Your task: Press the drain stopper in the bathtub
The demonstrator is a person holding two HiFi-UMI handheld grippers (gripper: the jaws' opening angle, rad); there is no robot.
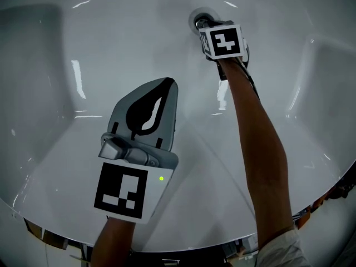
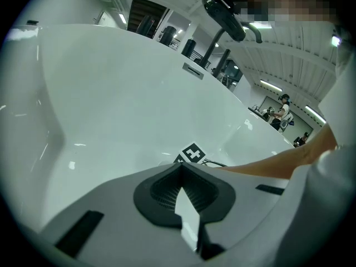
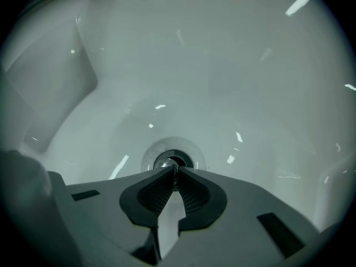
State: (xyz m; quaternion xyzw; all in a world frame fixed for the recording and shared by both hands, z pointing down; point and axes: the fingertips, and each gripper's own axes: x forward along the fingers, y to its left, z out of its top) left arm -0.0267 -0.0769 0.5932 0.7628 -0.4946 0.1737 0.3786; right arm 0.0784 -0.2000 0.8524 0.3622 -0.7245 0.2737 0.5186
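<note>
Drain stopper (image 3: pixel 172 161) sits in its chrome ring in the bathtub (image 1: pixel 111 38) floor. Right gripper (image 3: pixel 173 170): jaws closed on nothing, tips right at the stopper's near edge. Left gripper (image 2: pixel 181 167): jaws closed, empty, well apart from the stopper.

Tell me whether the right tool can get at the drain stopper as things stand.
Probably yes: the right tool, jaws shut, has its tips right at the drain stopper, with only bare bathtub around it.

The drain stopper (image 3: pixel 165 162) sat half covered by the closed tips of the right gripper (image 3: pixel 174 170); from the head view, its marker cube (image 1: pixel 223 41) hid most of it.
</note>
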